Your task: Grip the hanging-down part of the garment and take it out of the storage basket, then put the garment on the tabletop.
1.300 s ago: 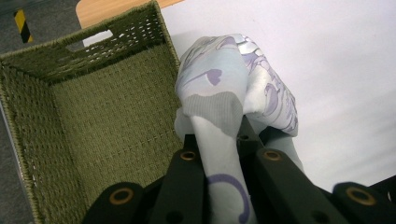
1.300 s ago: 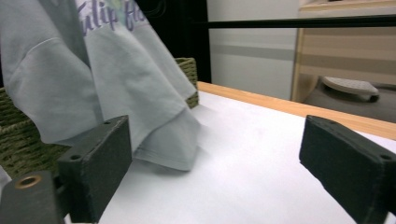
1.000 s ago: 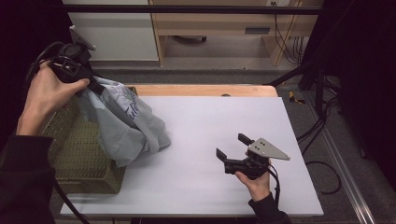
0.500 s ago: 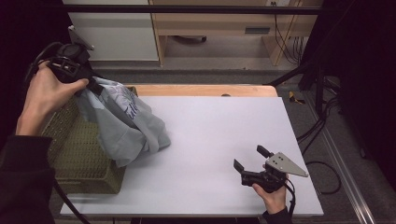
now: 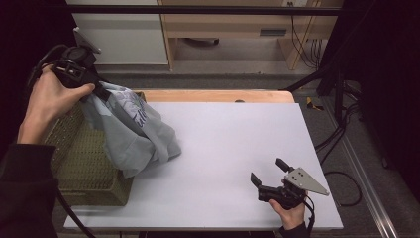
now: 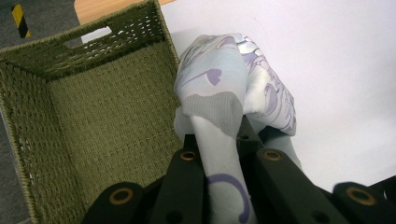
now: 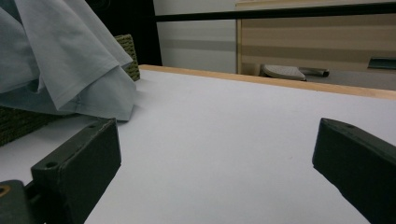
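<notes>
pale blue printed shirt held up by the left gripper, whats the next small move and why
Probably lift the left gripper further toward the table: it is shut on the pale blue printed shirt, whose lower folds drape over the woven green basket's rim. The open right gripper could then catch the hem.

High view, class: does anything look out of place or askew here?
Yes. The pale printed garment hangs from the shut left gripper, draped over the green woven basket's rim and spilling onto the white table rather than lying inside.
</notes>
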A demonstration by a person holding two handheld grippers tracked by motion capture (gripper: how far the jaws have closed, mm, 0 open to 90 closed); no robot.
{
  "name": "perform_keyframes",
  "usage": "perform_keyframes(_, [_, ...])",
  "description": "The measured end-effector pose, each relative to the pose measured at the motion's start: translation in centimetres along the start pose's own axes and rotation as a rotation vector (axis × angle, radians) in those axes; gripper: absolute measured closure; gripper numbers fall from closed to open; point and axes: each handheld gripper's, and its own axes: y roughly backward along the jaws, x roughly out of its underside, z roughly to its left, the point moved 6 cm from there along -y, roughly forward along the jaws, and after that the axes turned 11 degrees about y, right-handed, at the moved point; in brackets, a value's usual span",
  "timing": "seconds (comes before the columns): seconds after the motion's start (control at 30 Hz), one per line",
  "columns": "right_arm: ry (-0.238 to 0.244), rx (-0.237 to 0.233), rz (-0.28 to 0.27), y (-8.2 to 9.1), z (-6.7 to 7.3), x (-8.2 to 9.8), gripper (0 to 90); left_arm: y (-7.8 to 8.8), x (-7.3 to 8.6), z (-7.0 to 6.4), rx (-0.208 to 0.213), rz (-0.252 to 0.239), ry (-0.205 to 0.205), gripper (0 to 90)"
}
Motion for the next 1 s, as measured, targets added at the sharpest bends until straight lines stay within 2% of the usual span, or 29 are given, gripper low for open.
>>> perform_keyframes(0.23, [-0.006, -0.002, 0.001, 0.2, -0.1, 0.1, 1.4, 0.1, -0.1, -0.7, 0.005, -0.002, -0.005, 84.5])
perform_keyframes(0.7, [-0.023, -0.001, 0.011, 0.2, -0.2, 0.4, 1.4, 0.1, -0.4, -3.5, 0.02, -0.017, -0.061, 84.8])
perform_keyframes(0.83, [-0.026, 0.0, 0.007, 0.3, -0.3, 0.4, 1.4, 0.2, -0.6, -4.7, 0.038, -0.033, -0.075, 85.0])
perform_keyframes(1.0, [-0.028, -0.004, 0.009, 0.5, -0.4, 0.5, 1.4, 0.1, -0.8, -6.7, 0.049, -0.035, -0.12, 85.0])
